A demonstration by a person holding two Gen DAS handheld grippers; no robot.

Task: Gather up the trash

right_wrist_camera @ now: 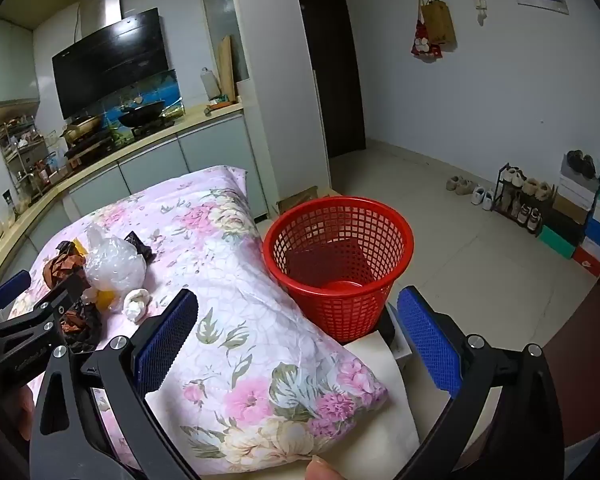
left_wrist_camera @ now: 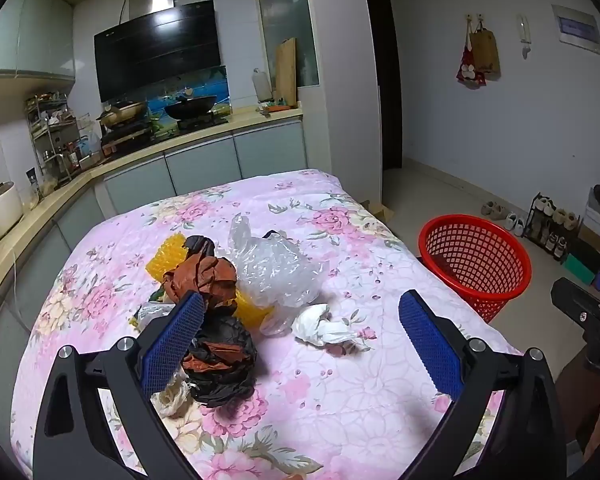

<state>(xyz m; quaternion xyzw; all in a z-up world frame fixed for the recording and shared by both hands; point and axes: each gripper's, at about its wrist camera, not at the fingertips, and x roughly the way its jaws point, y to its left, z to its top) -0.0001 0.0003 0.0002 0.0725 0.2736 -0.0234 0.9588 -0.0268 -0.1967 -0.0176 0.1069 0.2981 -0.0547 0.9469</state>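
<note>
We are judging this as the opening reach of the collecting: the trash pile (left_wrist_camera: 220, 292) is lying untouched on the floral-covered bench (left_wrist_camera: 340, 392), and the red basket (right_wrist_camera: 338, 264) is looking bare inside. We are holding the left gripper (left_wrist_camera: 300, 344) over the near side of the pile with its jaws wide apart and nothing between them; the left pad is sitting in front of the black-and-brown crumpled wrapper (left_wrist_camera: 220, 364), contact unclear. The white tissue wad (left_wrist_camera: 324, 326) is lying between the pads' lines, just right of the clear plastic bag (left_wrist_camera: 276, 272). The right gripper (right_wrist_camera: 298, 346) is also standing apart and unloaded, aiming toward the basket, which is sitting upright, mouth up, just beside the bench's right edge. The pile is running roughly from near-left to far-right; single pieces are too crumpled to give an axis. Next, we are expecting to need a descent onto one piece, a closing, then a carry right.
</note>
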